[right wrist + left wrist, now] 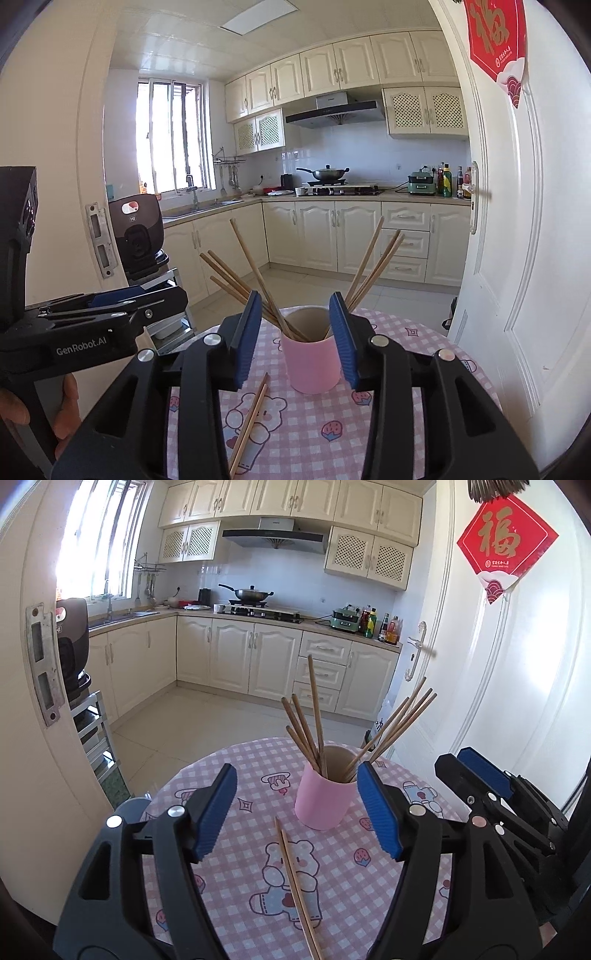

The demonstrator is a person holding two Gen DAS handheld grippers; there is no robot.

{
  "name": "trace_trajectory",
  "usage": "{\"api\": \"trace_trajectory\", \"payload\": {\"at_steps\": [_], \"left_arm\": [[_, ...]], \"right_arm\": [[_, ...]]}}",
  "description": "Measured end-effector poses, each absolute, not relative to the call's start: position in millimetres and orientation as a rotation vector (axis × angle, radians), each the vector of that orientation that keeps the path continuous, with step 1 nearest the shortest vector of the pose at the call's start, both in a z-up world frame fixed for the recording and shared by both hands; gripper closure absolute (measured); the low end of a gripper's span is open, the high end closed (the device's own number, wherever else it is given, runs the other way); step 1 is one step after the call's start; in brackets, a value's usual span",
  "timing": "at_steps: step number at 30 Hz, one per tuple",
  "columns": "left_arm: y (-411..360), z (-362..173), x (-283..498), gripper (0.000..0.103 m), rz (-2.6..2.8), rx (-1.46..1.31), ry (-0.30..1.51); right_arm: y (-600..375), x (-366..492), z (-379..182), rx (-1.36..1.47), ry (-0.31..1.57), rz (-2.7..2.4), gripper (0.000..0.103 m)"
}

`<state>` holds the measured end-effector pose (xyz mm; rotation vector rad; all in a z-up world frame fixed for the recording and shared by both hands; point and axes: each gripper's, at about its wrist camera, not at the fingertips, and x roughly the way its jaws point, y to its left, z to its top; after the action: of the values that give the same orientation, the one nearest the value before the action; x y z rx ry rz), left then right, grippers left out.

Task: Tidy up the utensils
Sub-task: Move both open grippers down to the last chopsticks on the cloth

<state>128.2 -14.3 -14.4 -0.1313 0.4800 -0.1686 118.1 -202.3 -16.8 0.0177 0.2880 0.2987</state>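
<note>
A pink cup point(322, 800) point(312, 365) stands on the round table with a pink checked cloth point(236, 897) point(314, 443). Several wooden chopsticks point(308, 731) point(240, 275) stand in it, fanned left and right. Two loose chopsticks point(295, 882) point(248, 421) lie side by side on the cloth in front of the cup. My left gripper point(297, 812) is open and empty, above the loose pair, just short of the cup. My right gripper point(297, 336) is open and empty, close to the cup. It also shows in the left wrist view point(480, 775), to the right.
A white door point(517, 686) point(517, 258) stands close on the right of the table. A door frame point(44, 701) and a metal rack with a dark appliance point(138, 236) stand at the left. The kitchen floor and cabinets point(236, 657) lie beyond the table's far edge.
</note>
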Motion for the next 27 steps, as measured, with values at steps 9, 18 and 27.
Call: {"api": "trace_trajectory", "payload": {"at_steps": [9, 18, 27], "left_arm": [[-4.9, -43.4, 120.2, 0.027, -0.146, -0.125, 0.487], [10.2, -95.4, 150.2, 0.025, -0.124, -0.146, 0.735], [14.0, -143.4, 181.9, 0.025, -0.126, -0.203, 0.977]], "right_arm": [[-188.3, 108.4, -37.8, -0.056, 0.292, 0.288, 0.056], [-181.4, 123.2, -73.1, -0.027, 0.422, 0.325, 0.055], [-185.7, 152.1, -107.8, 0.067, 0.606, 0.336, 0.055]]}}
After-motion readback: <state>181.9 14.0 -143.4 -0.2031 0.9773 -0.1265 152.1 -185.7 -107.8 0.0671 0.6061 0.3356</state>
